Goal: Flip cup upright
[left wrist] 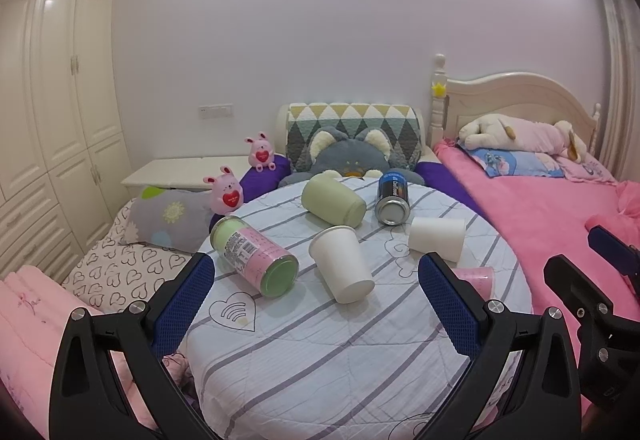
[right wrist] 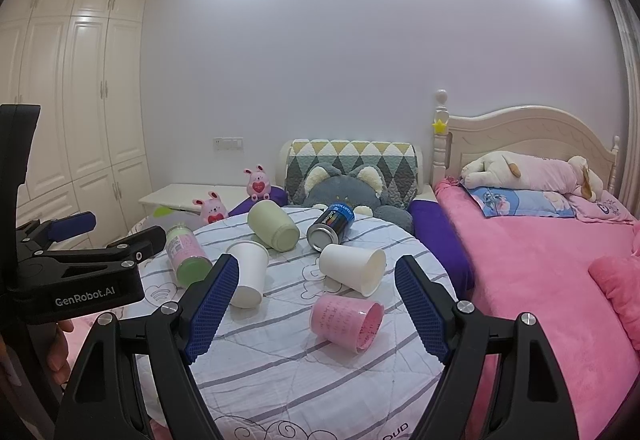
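Observation:
Several cups and cans lie on their sides on a round striped table (left wrist: 320,360). A white paper cup (left wrist: 342,264) (right wrist: 249,273) lies in the middle. A second white cup (left wrist: 437,238) (right wrist: 354,267) and a pink cup (right wrist: 347,321) (left wrist: 476,280) lie to the right. A green mug (left wrist: 333,200) (right wrist: 274,225) lies at the back. My left gripper (left wrist: 316,300) is open and empty, in front of the white cup. My right gripper (right wrist: 316,304) is open and empty, in front of the pink cup.
A pink-and-green can (left wrist: 256,255) (right wrist: 186,254) and a dark can (left wrist: 393,202) (right wrist: 331,226) also lie on the table. Plush toys (left wrist: 348,158) and pillows sit behind it. A pink bed (left wrist: 552,216) is at the right, white wardrobes (left wrist: 52,100) at the left.

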Motion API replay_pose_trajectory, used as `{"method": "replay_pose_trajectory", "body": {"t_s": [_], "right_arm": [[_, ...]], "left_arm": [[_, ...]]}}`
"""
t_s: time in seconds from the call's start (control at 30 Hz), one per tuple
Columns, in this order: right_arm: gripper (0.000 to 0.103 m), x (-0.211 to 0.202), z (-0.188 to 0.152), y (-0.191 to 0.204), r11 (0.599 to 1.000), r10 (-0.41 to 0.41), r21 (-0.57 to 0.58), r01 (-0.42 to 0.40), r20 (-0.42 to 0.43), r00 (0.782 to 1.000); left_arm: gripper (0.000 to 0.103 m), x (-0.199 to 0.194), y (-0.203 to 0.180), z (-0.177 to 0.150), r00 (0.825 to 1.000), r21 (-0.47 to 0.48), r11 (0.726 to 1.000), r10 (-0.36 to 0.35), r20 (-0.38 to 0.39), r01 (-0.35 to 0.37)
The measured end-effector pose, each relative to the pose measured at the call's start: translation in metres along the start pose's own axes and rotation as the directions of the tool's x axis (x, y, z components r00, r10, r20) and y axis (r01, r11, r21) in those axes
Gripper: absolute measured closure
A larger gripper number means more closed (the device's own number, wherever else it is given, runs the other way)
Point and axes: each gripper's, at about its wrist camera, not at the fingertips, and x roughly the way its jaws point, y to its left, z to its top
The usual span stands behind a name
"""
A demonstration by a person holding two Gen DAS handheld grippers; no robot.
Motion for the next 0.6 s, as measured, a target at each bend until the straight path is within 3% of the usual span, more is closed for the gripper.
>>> {"method": "replay_pose_trajectory", "body": {"t_s": [0.6], "right_arm": [[0.021, 0.0031, -0.0025, -0.0027, 1.0, -0.002, 0.003, 0.002, -0.014, 1.0]], "left_arm": [[0.0, 0.0026, -0.0056, -0.0026, 1.0, 0.019, 1.0, -0.01, -0.012, 0.01]]}}
